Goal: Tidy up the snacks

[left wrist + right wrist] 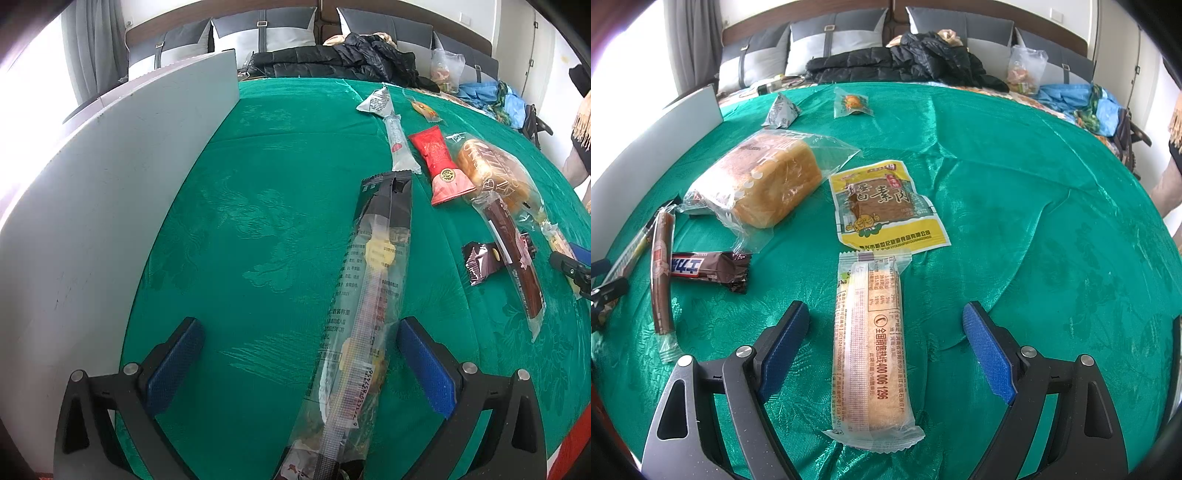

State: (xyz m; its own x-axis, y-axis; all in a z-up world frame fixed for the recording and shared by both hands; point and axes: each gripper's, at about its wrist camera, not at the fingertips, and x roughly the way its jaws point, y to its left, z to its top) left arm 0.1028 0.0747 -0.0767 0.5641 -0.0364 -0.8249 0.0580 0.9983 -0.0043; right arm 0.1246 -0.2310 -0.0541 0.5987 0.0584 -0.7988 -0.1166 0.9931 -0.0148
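Observation:
My left gripper (299,362) is open over the green cloth, with a long clear-and-black snack packet (369,295) lying between its fingers, nearer the right one. My right gripper (886,343) is open around a wrapped orange cake bar (870,347) that lies flat between its fingers. Beyond that bar lie a yellow tofu packet (882,205), a bagged bread loaf (768,181), a brown chocolate bar (709,269) and a sausage stick (661,273). In the left wrist view I also see a red packet (439,162), a clear tube snack (397,144) and the loaf (491,173).
A white board (110,184) stands along the left side of the green table cloth (258,184). A small silver triangular packet (781,110) and a small clear packet with an orange sweet (851,103) lie far back. A bed with a black jacket (905,62) is behind.

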